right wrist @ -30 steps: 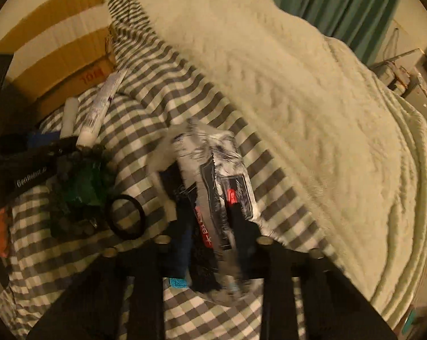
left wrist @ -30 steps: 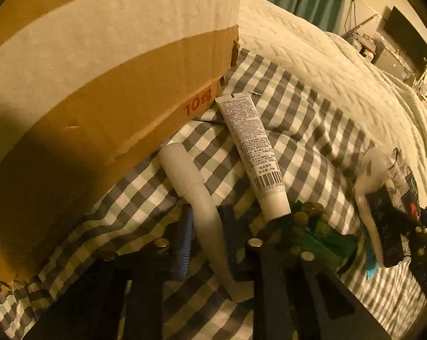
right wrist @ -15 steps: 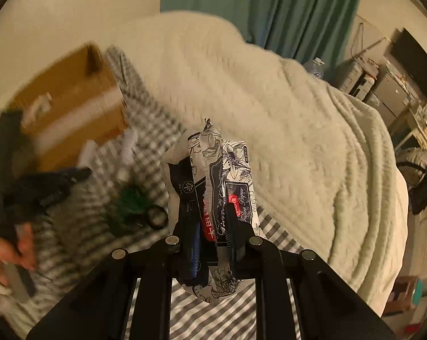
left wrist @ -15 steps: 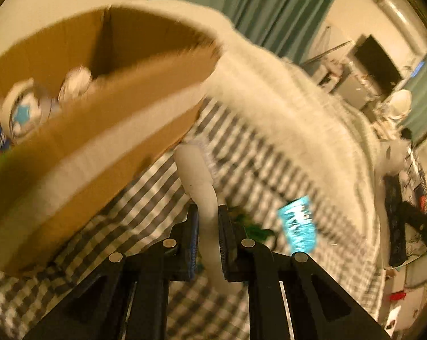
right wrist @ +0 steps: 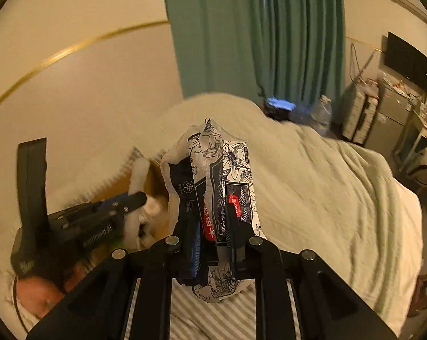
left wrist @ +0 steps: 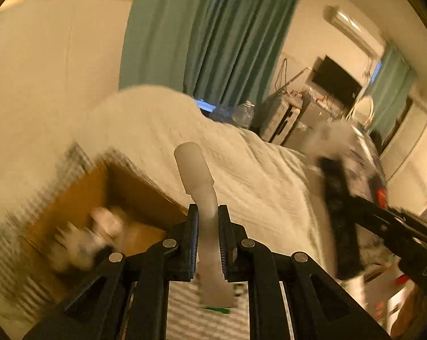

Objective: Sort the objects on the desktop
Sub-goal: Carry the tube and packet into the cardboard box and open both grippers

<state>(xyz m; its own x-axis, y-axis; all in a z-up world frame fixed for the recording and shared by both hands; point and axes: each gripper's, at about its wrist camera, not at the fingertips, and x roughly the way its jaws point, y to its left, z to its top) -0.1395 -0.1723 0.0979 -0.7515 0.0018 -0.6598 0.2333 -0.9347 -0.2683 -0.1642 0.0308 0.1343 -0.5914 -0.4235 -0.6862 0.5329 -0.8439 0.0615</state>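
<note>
My left gripper [left wrist: 208, 221] is shut on a white tube [left wrist: 198, 181] and holds it upright in the air, just right of the open cardboard box [left wrist: 105, 212]. Blurred white items lie inside the box. My right gripper [right wrist: 210, 221] is shut on a black-and-white flowered tissue pack [right wrist: 213, 181], lifted above the bed. In the right wrist view the left gripper [right wrist: 100, 218] with the tube [right wrist: 137, 178] is at the left, over the box. In the left wrist view the right gripper with the pack [left wrist: 352, 187] is at the right.
A cream quilted blanket [right wrist: 327, 187] covers the bed beyond a checked cloth [left wrist: 185, 311]. Teal curtains [right wrist: 256, 34] hang behind. A TV and cluttered furniture [left wrist: 327, 96] stand at the right. The person's hand [right wrist: 43, 291] is at the lower left.
Both grippers have risen from the checked cloth with their loads. The left one has carried the tube up beside the box opening. The right one has lifted the tissue pack higher.
</note>
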